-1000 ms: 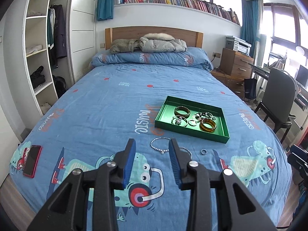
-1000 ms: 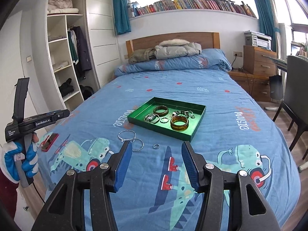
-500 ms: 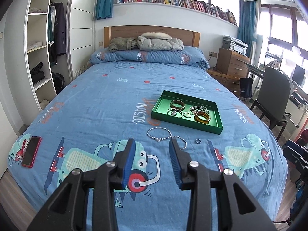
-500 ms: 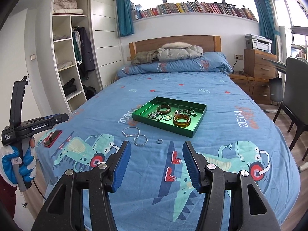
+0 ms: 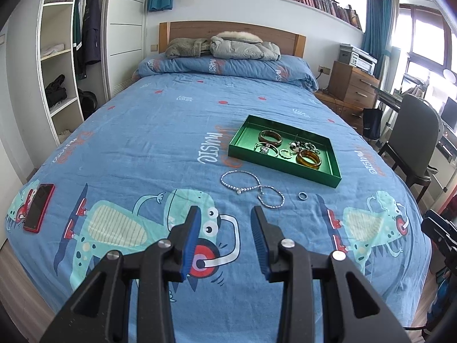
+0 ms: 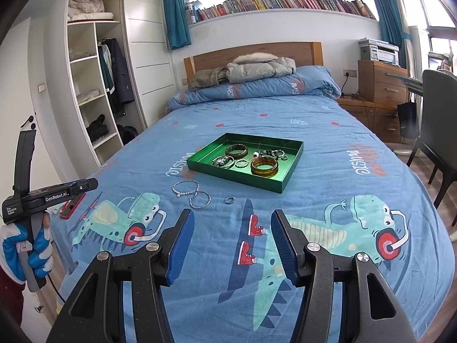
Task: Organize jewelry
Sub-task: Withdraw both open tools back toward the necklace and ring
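Both grippers, left (image 5: 225,221) and right (image 6: 232,225), hover w/ fingers wide, holding nothing. Necklace (image 5: 241,181), bracelet (image 5: 271,197) and ring (image 5: 302,195) lie on bed (image 5: 160,131), just beside green tray (image 5: 285,165) w/ bangles.

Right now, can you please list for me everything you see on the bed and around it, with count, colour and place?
tray: 1, green, on the bed, right of centre
bangles: 2, brown and amber, in the tray
small jewelry: several pieces, silver and dark, in the tray
necklace: 1, silver beads, on the blanket before the tray
bracelet: 1, silver, touching the necklace
ring: 1, silver, right of the bracelet
phone: 1, red, left edge of the bed
jackets: 2, grey, by the headboard
chair: 1, grey, right of the bed
left claw: open, empty
right claw: open, empty
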`<action>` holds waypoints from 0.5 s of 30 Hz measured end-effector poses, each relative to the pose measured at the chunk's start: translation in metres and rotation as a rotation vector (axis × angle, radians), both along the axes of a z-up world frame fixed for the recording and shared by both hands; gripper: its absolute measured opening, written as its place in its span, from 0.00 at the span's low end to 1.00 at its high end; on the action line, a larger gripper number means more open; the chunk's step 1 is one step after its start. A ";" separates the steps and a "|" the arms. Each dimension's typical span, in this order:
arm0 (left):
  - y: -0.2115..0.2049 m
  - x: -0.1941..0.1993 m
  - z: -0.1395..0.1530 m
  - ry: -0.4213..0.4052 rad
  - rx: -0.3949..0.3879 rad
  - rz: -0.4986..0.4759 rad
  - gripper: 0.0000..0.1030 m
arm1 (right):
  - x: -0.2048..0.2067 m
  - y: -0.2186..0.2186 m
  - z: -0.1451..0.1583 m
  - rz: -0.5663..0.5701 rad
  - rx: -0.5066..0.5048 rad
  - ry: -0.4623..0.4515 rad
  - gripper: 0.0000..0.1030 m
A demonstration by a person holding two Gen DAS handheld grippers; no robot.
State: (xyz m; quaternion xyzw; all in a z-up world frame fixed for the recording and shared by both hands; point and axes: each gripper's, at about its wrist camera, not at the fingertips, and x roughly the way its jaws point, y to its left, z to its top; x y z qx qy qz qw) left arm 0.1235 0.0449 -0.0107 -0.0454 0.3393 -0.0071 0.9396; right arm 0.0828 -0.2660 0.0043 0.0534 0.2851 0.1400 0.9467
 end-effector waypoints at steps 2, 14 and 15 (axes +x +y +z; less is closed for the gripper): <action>0.000 0.002 -0.004 0.008 -0.004 0.005 0.33 | 0.003 0.000 -0.005 0.002 0.000 0.008 0.54; -0.016 0.021 -0.031 0.062 0.007 -0.042 0.33 | 0.027 -0.001 -0.033 0.005 -0.003 0.065 0.50; -0.017 0.023 -0.034 0.067 0.010 -0.046 0.33 | 0.029 -0.001 -0.035 0.006 -0.003 0.070 0.50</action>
